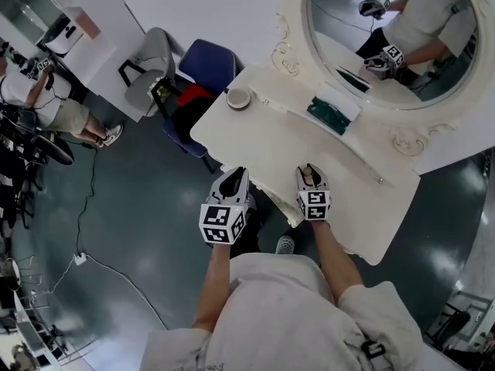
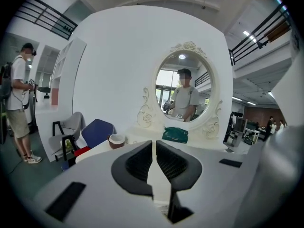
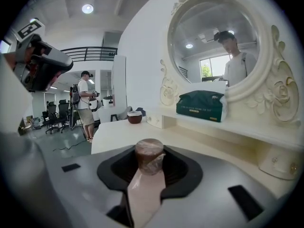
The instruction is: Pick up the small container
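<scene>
While the left gripper (image 2: 153,147) is shown pressed together and empty, the small container (image 3: 149,155) is pinched between the jaws of the right gripper (image 3: 150,164).

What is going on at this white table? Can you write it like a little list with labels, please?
place: a white table with an oval mirror
right claw: closed on the small container, which has a brown lid
left claw: shut, nothing in it
on the table: a bowl at the far left corner
on the shelf under the mirror: a green tissue pack
beside the table: a blue chair
</scene>
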### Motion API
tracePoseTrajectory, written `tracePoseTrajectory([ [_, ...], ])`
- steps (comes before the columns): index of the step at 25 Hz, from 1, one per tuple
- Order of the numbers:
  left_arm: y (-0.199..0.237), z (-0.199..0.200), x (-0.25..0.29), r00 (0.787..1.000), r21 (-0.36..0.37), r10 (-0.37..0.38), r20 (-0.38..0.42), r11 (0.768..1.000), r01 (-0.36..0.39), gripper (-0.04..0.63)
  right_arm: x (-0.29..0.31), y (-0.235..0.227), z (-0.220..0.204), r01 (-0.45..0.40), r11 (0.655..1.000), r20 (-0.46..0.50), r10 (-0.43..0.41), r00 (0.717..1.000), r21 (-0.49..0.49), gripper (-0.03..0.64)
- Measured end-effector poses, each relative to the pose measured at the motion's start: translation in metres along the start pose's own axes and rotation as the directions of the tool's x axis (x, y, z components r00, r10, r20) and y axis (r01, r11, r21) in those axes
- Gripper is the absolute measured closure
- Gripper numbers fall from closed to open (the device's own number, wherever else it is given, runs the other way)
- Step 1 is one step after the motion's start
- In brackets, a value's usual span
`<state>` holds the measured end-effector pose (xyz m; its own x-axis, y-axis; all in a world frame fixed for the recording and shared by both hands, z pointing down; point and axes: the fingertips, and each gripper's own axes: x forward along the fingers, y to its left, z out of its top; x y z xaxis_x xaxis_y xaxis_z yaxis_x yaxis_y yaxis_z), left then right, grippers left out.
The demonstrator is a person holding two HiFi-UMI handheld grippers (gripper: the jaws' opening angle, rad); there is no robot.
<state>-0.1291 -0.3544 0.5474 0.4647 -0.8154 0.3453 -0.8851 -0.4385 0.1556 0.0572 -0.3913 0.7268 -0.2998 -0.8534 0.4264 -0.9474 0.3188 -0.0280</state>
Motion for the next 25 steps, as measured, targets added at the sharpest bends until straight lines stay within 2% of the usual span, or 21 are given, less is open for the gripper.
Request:
tracePoseTrajectory([
  [5, -0.002, 0.005, -0.01, 0.999, -0.067, -0.035, 0.04, 0.997, 0.038, 0.568, 0.0, 0.0, -0.001, 0.004, 1.0, 0.002, -0.004, 1.0, 0.009, 0.479],
  [13, 0.0, 0.001, -0.022, 0.999, -0.071, -0.017, 0.039, 0.997, 0.02, 0.568, 0.001, -0.002, 0.0, -0.013, 1.0, -0.022, 0.013, 1.0, 0.004, 0.48],
  [21, 0.003, -0.001, -0.027, 0.999, -0.087, 0.0, 0.043, 0.996, 0.004, 0.568, -0.013, -0.011, 0.005, -0.031, 0.99, 0.008, 0.03, 1.0, 0.138, 0.482],
  [25, 0.002, -0.003, -0.026, 0.999, -0.089, 0.012, 0.035, 0.996, -0.009, 0.568, -0.022, -0.013, 0.017, -0.053, 0.99, -0.004, 0.054, 0.999, 0.131, 0.482],
])
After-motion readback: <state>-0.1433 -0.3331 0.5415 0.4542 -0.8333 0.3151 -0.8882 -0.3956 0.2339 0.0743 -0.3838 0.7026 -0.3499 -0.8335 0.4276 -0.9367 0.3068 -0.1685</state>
